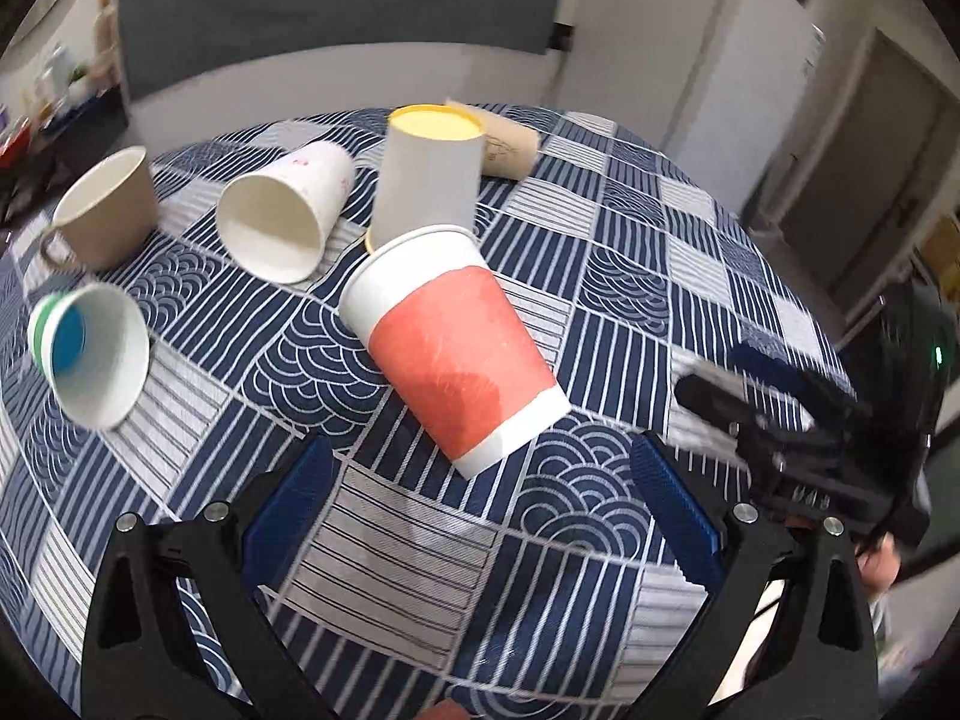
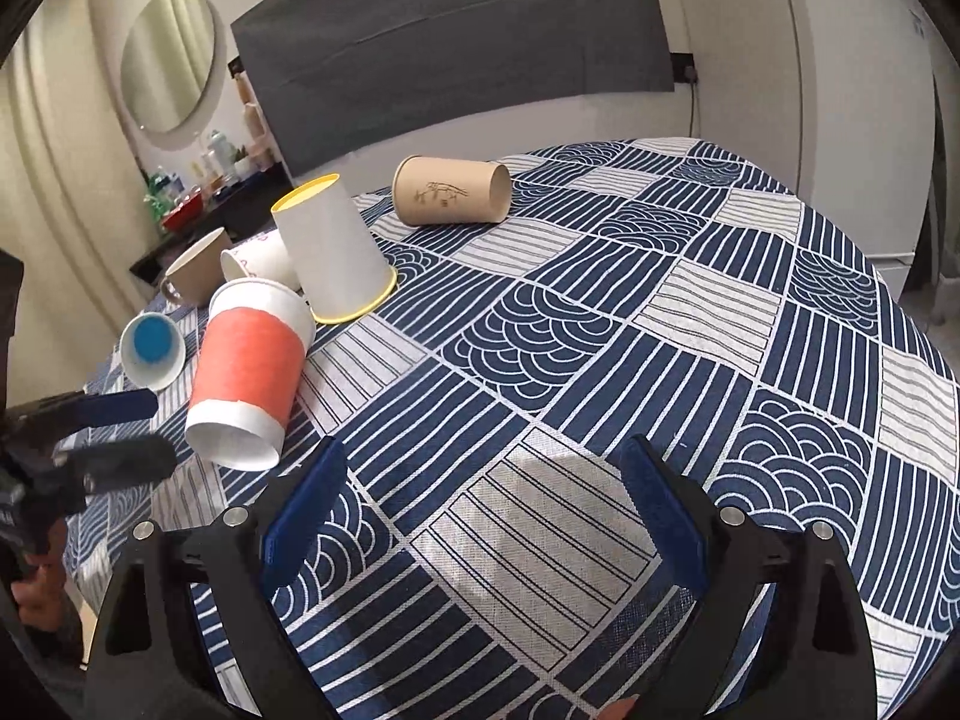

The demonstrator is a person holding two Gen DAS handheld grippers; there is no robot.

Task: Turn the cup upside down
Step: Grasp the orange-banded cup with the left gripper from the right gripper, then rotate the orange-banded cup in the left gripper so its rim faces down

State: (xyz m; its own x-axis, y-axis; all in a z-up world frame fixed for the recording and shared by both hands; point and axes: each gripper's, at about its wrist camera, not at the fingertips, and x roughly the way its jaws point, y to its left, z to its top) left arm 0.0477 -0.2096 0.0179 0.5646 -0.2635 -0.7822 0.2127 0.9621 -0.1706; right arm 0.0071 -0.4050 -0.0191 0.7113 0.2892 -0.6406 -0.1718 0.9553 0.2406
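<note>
both sets of jaws stand spread wide, grasping nothing; left gripper (image 1: 480, 498) hovers just short of the red-banded cup (image 1: 456, 342), which lies on its side on the blue patterned tablecloth (image 1: 630, 228), rim touching the upside-down yellow-rimmed cup (image 1: 429, 174); right gripper (image 2: 480, 504) hangs over bare cloth.

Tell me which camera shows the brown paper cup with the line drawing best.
The right wrist view: the brown paper cup lies on its side in full view, drawing and open mouth visible. In the left wrist view only one end of it shows, blurred, behind the upside-down yellow-rimmed cup.
</note>
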